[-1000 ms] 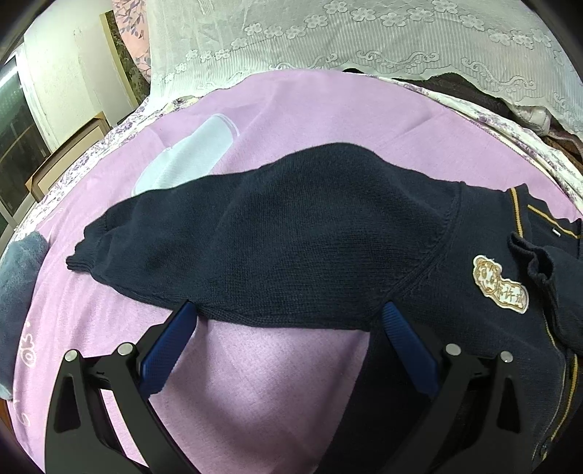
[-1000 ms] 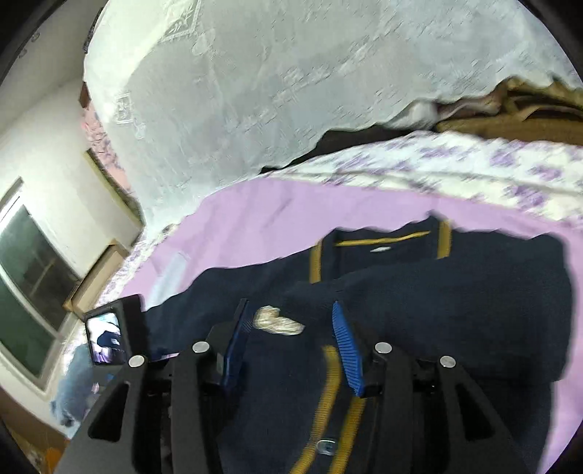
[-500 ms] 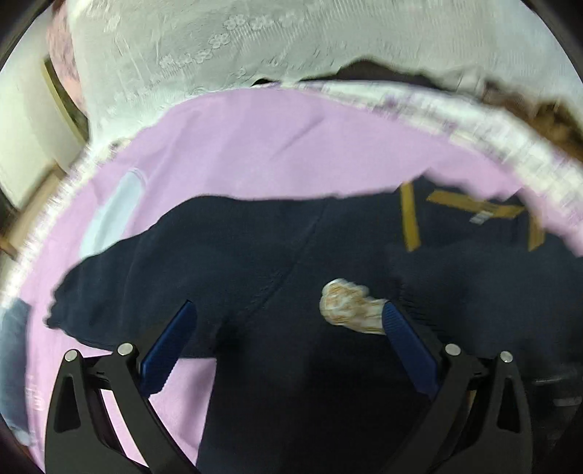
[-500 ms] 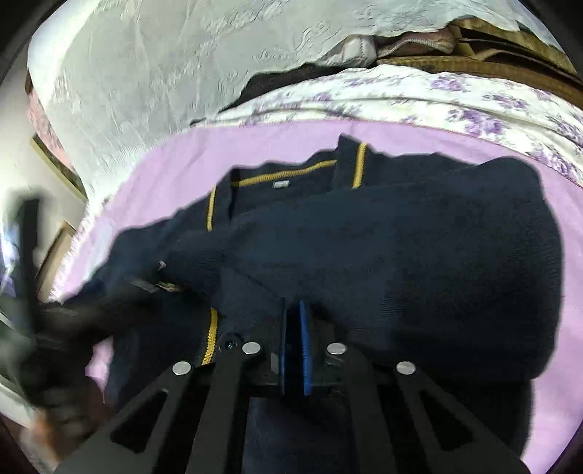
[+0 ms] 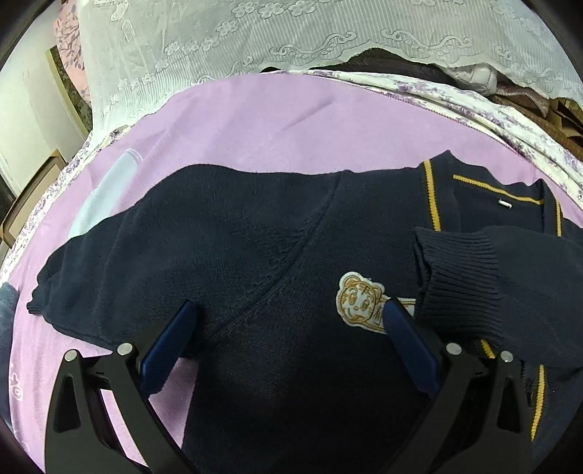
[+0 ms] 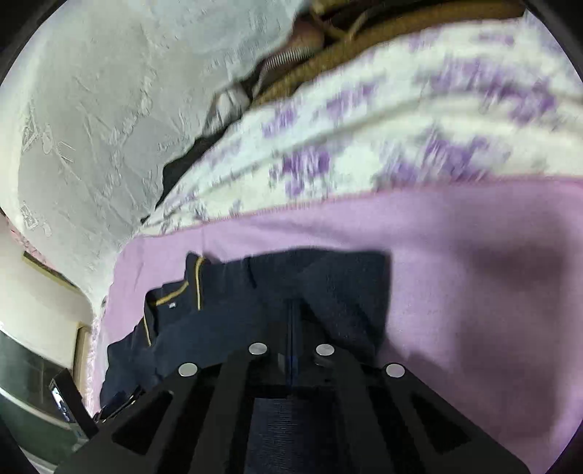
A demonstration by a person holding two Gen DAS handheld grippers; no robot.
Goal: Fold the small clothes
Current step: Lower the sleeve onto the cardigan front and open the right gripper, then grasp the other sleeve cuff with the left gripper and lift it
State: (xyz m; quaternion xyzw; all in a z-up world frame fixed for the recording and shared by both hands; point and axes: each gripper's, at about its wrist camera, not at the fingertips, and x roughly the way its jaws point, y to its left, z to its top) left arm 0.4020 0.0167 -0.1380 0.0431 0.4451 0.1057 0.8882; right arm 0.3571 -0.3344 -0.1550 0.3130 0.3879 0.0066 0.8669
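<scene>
Since a second ago the right gripper (image 6: 292,321) has gone from jaws apart over the cardigan's front to jaws pressed together, and its view has swung toward the garment's far shoulder and the bare blanket; whether any knit is pinched between the blue pads cannot be told, the picture is blurred there. The left view has shifted across from the spread sleeve to the chest with the patch.

Navy knitted cardigan with mustard-yellow trim (image 5: 277,255) lies flat on the lilac fleece blanket (image 5: 255,120), collar toward the far side; one sleeve stretches out to the left edge of the left view, its cuff on the blanket; the other sleeve (image 5: 510,284) is folded across the chest, its ribbed cuff (image 5: 455,277) just beside the cream embroidered tiger patch (image 5: 359,299).

Left gripper (image 5: 288,313) hovers over the chest, jaws wide apart, nothing between them; its right blue pad overlaps the edge of the patch in the view, contact not discernible.

Beyond the blanket: white sheet with purple flowers (image 6: 382,138); white lace cloth (image 5: 291,32) hanging behind; pale blue folded item (image 5: 105,197) on the blanket past the outstretched sleeve.
</scene>
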